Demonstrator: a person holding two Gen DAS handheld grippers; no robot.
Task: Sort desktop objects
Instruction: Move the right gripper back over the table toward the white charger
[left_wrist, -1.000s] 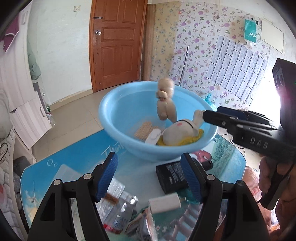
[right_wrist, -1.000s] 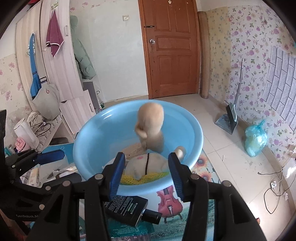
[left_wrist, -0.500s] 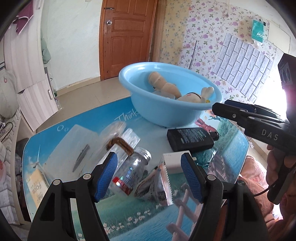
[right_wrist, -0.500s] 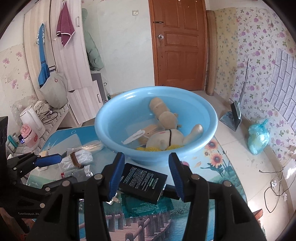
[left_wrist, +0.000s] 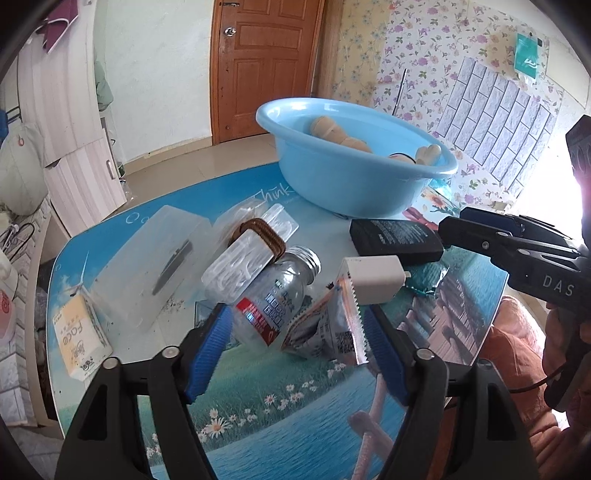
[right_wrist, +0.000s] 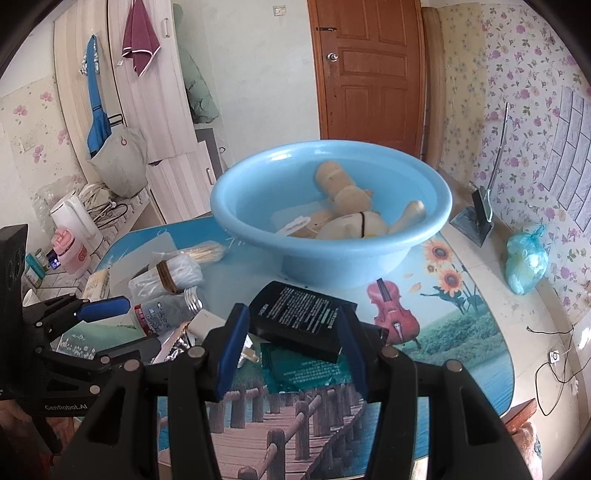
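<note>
A light blue basin (left_wrist: 354, 177) (right_wrist: 332, 254) stands at the table's far side with beige dolls (right_wrist: 343, 188) and small items inside. My left gripper (left_wrist: 295, 350) is open and empty, low over a clear jar with a red label (left_wrist: 273, 295) and a torn silver packet (left_wrist: 328, 328). My right gripper (right_wrist: 291, 350) is open and empty, just above a black box (right_wrist: 303, 317) (left_wrist: 395, 236). A white charger (left_wrist: 373, 273) lies beside the box. A plastic bundle with a brown band (left_wrist: 251, 243) rests on the jar.
A clear plastic case (left_wrist: 155, 258) and a yellow "Face" carton (left_wrist: 79, 332) lie at the table's left. A teal packet (right_wrist: 295, 369) lies under the black box. The picture-printed table edge (right_wrist: 506, 354) drops to the floor on the right.
A doll fell from mid-air into the basin. Both grippers pulled back from the basin and lowered toward the clutter on the table.
</note>
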